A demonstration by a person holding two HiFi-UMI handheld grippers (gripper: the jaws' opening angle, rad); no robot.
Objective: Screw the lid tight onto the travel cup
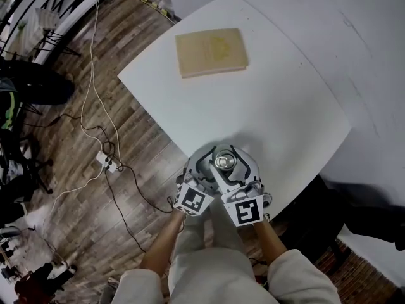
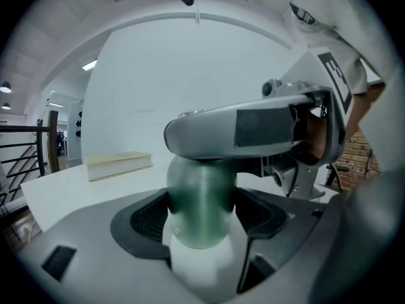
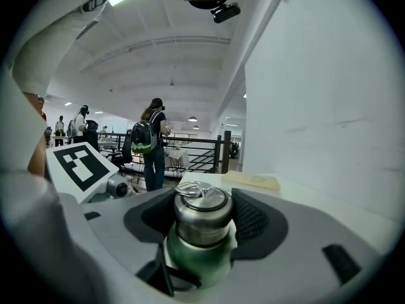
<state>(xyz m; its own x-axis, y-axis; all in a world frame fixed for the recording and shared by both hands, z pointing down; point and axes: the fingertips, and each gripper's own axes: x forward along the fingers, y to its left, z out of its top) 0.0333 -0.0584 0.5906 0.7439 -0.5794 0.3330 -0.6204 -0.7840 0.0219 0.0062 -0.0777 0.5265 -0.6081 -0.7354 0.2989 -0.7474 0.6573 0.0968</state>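
Your left gripper (image 2: 202,217) is clamped on the green cup (image 2: 200,189), which stands right between its jaws. Your right gripper (image 3: 204,220) sits just above, jaws closed round the steel lid (image 3: 202,208) on top. A book (image 1: 211,51) lies well beyond both, across the table (image 1: 285,106).

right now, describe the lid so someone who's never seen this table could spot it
Start at the white table, at the edge nearest the person, far from the tan book. There the left gripper holds a green cup. The lid, clamped by the right gripper, is the steel cap on top, the only shiny metal piece, with a wire ring.
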